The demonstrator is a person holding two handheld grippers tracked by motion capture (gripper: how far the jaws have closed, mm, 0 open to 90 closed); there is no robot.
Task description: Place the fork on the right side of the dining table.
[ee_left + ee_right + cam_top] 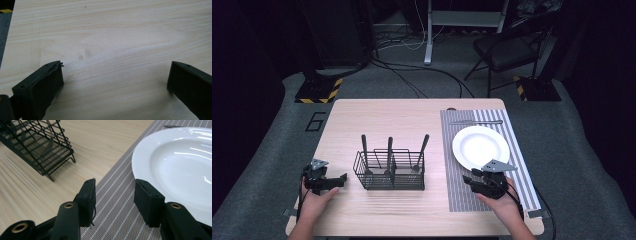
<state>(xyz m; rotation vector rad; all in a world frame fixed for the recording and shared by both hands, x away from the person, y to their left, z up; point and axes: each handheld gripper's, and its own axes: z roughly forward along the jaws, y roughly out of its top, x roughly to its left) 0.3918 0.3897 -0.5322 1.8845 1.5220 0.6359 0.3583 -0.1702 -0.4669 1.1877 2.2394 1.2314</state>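
A black wire caddy (389, 171) stands on the wooden table (387, 117), with three dark-handled utensils (388, 150) upright in it. A white plate (480, 146) lies on a striped grey placemat (452, 170), and a knife (475, 121) lies on the mat beyond the plate. My left gripper (343, 178) rests low at the table's left, open, with bare wood between its jaws (115, 72). My right gripper (469, 181) sits over the placemat (117, 202) just in front of the plate (180, 162), open and holding nothing. The caddy (37, 147) shows at its upper left.
Beyond the table the floor holds a folding chair (507, 50), a white stand (429, 30), cables and hazard-striped bases (317, 92). The number 6 (314, 121) is marked on the floor to the left. Bare wood lies between caddy and table front.
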